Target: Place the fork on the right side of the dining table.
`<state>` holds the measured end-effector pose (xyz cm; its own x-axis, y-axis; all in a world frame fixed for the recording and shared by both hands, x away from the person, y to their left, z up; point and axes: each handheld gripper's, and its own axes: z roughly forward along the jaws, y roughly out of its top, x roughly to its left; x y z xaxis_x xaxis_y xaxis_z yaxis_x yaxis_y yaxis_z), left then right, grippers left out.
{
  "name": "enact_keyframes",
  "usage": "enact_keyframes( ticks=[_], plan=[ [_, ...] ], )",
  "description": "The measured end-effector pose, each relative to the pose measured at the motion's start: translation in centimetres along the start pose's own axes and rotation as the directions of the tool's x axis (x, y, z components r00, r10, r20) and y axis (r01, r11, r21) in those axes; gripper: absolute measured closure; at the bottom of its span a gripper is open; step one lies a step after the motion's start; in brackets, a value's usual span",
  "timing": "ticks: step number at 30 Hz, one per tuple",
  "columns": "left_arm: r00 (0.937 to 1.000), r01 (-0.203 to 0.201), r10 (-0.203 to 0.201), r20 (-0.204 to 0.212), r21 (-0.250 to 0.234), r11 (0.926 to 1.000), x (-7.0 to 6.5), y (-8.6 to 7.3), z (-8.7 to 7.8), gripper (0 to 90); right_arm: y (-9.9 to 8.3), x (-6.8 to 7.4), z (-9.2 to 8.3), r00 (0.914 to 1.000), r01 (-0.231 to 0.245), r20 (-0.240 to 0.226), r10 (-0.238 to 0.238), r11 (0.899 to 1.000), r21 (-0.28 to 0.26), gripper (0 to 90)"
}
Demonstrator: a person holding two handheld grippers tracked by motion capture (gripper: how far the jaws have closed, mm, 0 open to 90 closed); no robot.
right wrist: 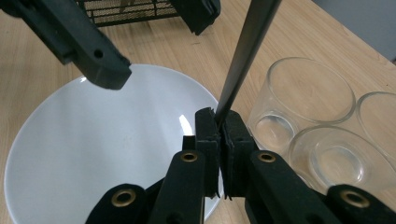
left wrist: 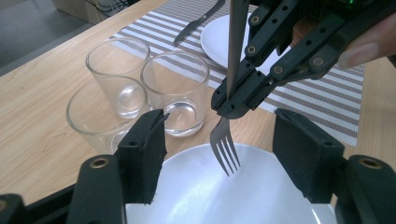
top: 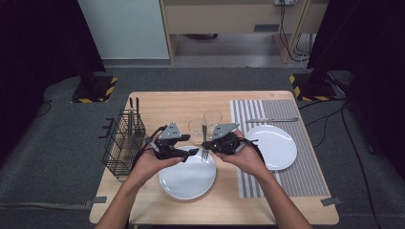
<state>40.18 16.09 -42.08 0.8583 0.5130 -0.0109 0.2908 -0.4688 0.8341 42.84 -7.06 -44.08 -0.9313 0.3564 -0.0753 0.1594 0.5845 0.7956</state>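
Observation:
A metal fork (left wrist: 225,149) hangs tines down over the near white plate (left wrist: 196,200), its neck pinched in my right gripper (left wrist: 233,103), which is shut on it. The fork's handle (right wrist: 243,56) rises up and away from the closed pads of the right gripper (right wrist: 218,122). My left gripper (left wrist: 223,142) stands open, its two pads apart on either side of the fork and not touching it. In the high view the left gripper (top: 193,151) and right gripper (top: 206,144) meet nose to nose above the plate (top: 186,183).
Three clear glasses (left wrist: 180,88) stand just behind the plate. A striped placemat (top: 305,176) at the right carries a second white plate (top: 279,148) and a knife (top: 272,120). A black wire cutlery basket (top: 122,143) sits at the table's left edge.

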Motion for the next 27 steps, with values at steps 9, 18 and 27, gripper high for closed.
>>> enact_keyframes(
  ticks=[9, 18, 27],
  plan=[
    [0.9998, 0.01, -0.01, -0.018, 0.005, 0.9999, 0.2, -0.8, 0.8, 25.4, 0.3, -0.1, -0.4, 0.9998, -0.017, 0.006, 0.017, 1.0, -0.014, 87.2],
    [0.9997, 0.015, -0.015, -0.017, 0.017, 0.9997, 0.1, -1.1, 2.2, 24.4, 0.6, -0.3, -0.6, 0.9995, -0.029, 0.01, 0.03, 0.999, -0.028, 87.2],
    [0.9998, 0.011, -0.01, -0.018, 0.006, 0.9999, -0.1, -1.0, 2.4, 25.4, 0.9, -0.3, -1.1, 0.9989, -0.046, -0.007, 0.046, 0.997, -0.061, 87.2]
  ],
)
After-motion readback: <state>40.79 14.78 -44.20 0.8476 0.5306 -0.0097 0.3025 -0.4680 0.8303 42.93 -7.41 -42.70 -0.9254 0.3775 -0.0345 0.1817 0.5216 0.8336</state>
